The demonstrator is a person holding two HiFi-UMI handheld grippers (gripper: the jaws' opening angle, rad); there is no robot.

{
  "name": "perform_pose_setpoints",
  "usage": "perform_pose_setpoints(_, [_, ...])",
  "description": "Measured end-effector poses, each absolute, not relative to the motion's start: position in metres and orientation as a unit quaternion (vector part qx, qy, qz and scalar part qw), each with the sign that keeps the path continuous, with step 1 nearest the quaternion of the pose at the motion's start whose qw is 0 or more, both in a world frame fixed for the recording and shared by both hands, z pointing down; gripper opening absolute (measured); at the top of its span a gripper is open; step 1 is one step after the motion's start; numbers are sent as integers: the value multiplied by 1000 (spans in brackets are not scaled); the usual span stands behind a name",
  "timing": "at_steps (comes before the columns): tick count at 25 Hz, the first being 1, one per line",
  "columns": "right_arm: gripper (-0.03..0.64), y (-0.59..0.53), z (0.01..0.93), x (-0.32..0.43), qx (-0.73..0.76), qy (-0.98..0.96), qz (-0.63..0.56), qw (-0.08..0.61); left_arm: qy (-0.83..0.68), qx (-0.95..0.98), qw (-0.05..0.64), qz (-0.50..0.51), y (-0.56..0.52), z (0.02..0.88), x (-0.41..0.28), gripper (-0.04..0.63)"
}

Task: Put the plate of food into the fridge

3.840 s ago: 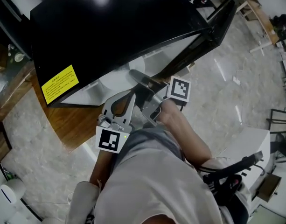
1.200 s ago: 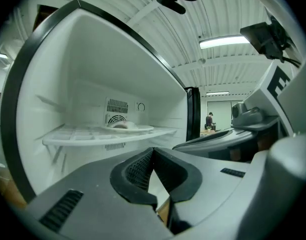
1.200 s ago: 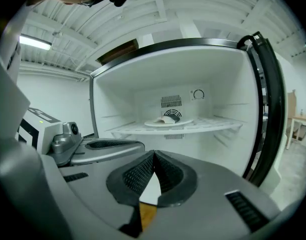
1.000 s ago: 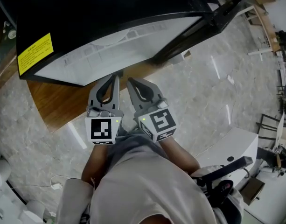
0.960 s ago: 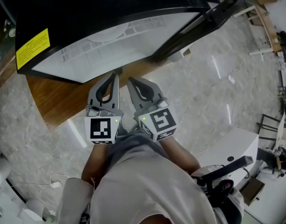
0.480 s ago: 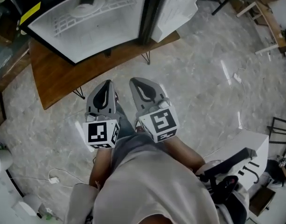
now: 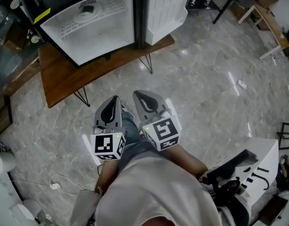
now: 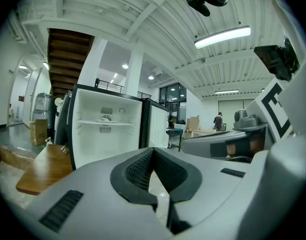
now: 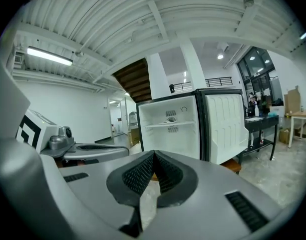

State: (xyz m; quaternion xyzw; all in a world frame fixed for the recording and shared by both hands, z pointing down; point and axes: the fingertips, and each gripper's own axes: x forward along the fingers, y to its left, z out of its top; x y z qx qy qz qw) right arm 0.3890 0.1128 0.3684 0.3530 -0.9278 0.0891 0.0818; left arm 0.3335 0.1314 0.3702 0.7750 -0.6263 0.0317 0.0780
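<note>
On the shelf of the one open fridge [image 7: 111,36] sits one plate of food [image 7: 83,17]. The left gripper [image 7: 115,100] and right gripper [image 7: 137,94], both closed on nothing, hang side by side, with open floor [image 7: 201,79] between them and the one table's [image 7: 64,76] edge.

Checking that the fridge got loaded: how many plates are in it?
1. The plate sits on the shelf of the open fridge. Both gripper views show the whole interior, and no other plate is in it.
</note>
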Motion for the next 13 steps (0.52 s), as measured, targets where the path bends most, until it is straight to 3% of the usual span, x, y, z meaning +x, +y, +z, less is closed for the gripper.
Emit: perform_pose_setpoints(13, [15,144,360,403,339,-933,86,83,-620,779,87,46,172,372,349,18])
